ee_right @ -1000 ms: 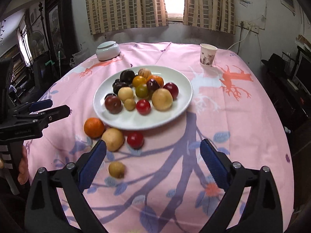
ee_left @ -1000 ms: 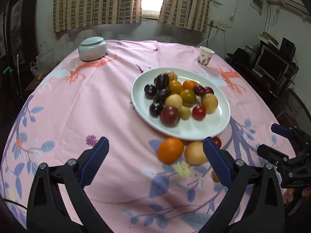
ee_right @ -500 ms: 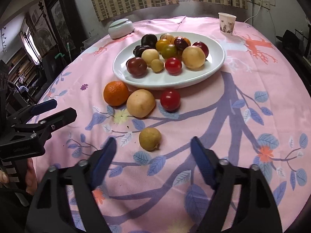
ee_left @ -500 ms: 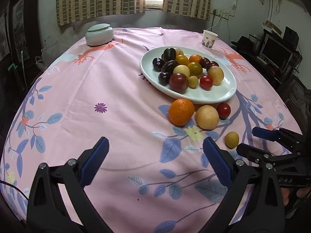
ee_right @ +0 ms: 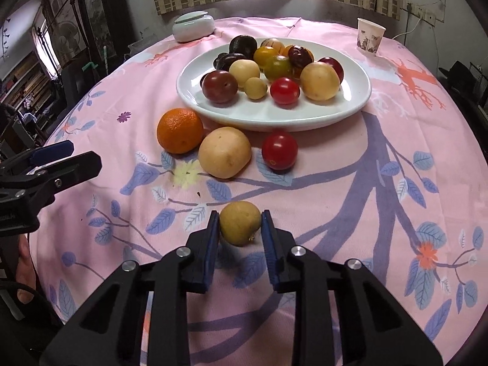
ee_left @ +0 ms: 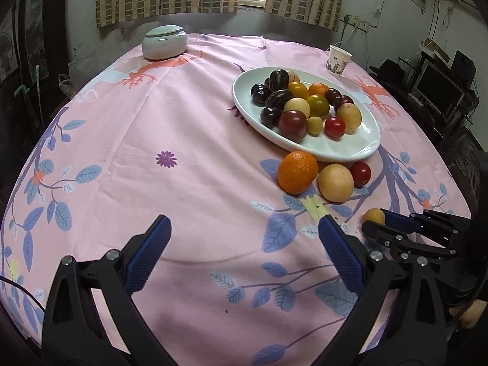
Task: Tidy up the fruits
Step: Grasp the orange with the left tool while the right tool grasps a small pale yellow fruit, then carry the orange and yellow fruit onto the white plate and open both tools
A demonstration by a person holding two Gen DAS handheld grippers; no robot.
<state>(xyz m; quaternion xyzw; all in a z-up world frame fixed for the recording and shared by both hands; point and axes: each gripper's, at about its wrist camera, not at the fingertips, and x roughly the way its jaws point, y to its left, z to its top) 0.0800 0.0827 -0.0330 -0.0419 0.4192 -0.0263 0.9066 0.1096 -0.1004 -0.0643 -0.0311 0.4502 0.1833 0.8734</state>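
Right gripper [ee_right: 240, 228]: jaws went from spread wide to pinching the small yellow fruit [ee_right: 240, 227], which sits on the worktop [ee_right: 335, 189] nearest the camera. Grasp looks set; lift to plate [ee_right: 350, 103] is probably next. Left gripper [ee_left: 242, 254]: jaws spread, nothing between them, hovering over bare cloth.

Count, near to far:
- Loose fruit: 4, incl. the pinched one, 1 orange [ee_right: 180, 130], 1 large yellow fruit [ee_right: 224, 152], 1 red tomato [ee_right: 279, 150].
- Plate: 1, approx. 12 fruits visible.
- Paper cup [ee_right: 370, 37]: 1.
- Lidded jar [ee_right: 193, 26]: 1.
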